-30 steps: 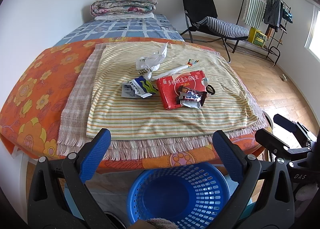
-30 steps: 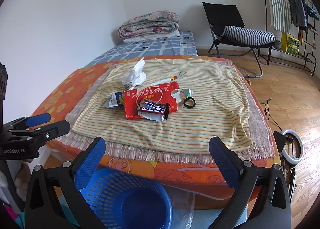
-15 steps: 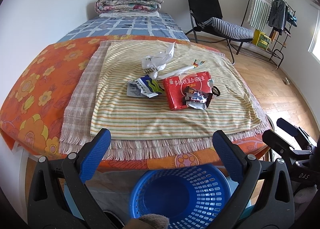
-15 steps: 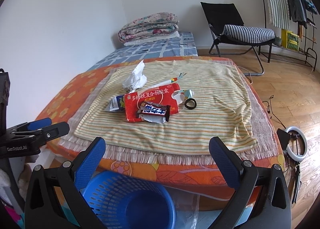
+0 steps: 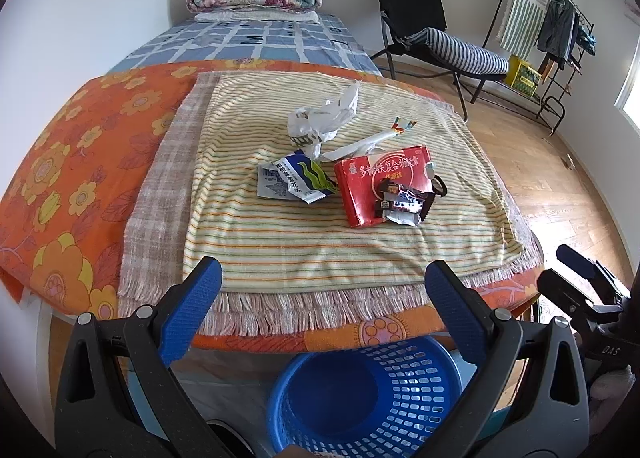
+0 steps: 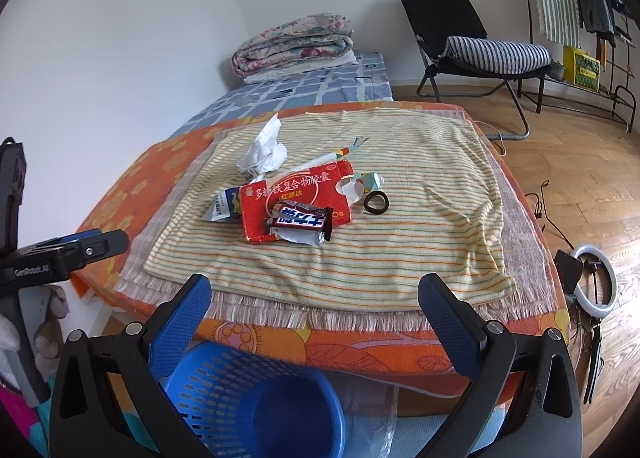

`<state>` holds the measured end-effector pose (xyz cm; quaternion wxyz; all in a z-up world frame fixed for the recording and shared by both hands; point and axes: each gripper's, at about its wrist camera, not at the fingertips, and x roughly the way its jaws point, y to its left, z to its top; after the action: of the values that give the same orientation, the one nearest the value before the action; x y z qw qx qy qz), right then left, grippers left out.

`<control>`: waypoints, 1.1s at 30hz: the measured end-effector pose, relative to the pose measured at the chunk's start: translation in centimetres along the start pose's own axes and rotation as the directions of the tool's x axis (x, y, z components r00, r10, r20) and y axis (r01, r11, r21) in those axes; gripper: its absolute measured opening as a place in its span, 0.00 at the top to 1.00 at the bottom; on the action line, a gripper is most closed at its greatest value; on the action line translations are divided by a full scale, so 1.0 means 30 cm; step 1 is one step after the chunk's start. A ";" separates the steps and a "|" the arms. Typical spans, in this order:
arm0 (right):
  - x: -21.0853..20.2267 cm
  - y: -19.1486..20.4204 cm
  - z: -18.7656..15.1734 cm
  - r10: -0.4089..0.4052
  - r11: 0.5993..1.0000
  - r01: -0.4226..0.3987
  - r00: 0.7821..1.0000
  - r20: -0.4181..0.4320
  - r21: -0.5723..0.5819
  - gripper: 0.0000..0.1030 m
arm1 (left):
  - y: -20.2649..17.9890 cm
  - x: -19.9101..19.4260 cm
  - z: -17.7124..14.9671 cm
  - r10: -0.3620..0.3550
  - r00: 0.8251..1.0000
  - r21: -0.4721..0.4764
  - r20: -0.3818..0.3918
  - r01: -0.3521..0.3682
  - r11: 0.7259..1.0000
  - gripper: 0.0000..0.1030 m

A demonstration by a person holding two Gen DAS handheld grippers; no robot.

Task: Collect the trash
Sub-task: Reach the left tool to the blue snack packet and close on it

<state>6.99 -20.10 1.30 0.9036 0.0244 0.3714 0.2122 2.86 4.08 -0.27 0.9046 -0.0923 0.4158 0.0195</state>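
Out ahead of both sets of fingers sits the counter (image 5: 60, 162), draped in an orange flowered cloth with a pinkish fringed one over that and a yellow striped towel (image 5: 280, 230) on top, so that's the biggest thing in view. Below the fingers, tucked against the counter's near edge, is a blue plastic basket (image 5: 360, 398) with a slotted wall, nothing visible inside it. All the trash is bunched up on the towel, well beyond the fingertips: a flattened red box (image 6: 296, 198) with white lettering, a crumpled white plastic bag (image 5: 320, 122) behind it, a blue and white sachet (image 5: 296, 178) just left of the box, and a dark candy wrapper (image 6: 302, 222) lying on the box's near corner. A long white paper sleeve (image 5: 360, 144) pokes out from behind the box, and a small black ring (image 6: 376, 202) sits just right of it. The left gripper (image 5: 320, 322) is spread wide with nothing between its blue pads, hanging over the basket. The right gripper (image 6: 316, 326) is the same deal, released and holding nothing, with the basket down by its left finger.
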 end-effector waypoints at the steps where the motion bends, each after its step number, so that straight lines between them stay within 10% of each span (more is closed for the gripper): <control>1: 0.000 0.001 0.003 0.002 1.000 -0.002 1.000 -0.002 -0.003 0.01 | 0.002 0.005 0.009 0.005 1.000 0.004 -0.002 -0.005 1.000 0.00; 24: 0.212 -0.147 0.283 0.038 0.996 -0.036 0.999 -0.033 0.081 0.04 | 0.095 0.263 0.206 -0.029 0.994 -0.071 -0.109 0.022 0.997 0.24; 33: 0.441 -0.327 0.285 0.067 0.968 -0.016 0.978 -0.196 0.249 0.33 | 0.132 0.397 0.264 -0.090 0.981 -0.147 -0.171 0.064 0.987 0.39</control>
<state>24.80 -22.75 -3.23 0.8462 0.1223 0.4846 0.1849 16.14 8.93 -4.83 0.8553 -0.1735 0.4881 0.0055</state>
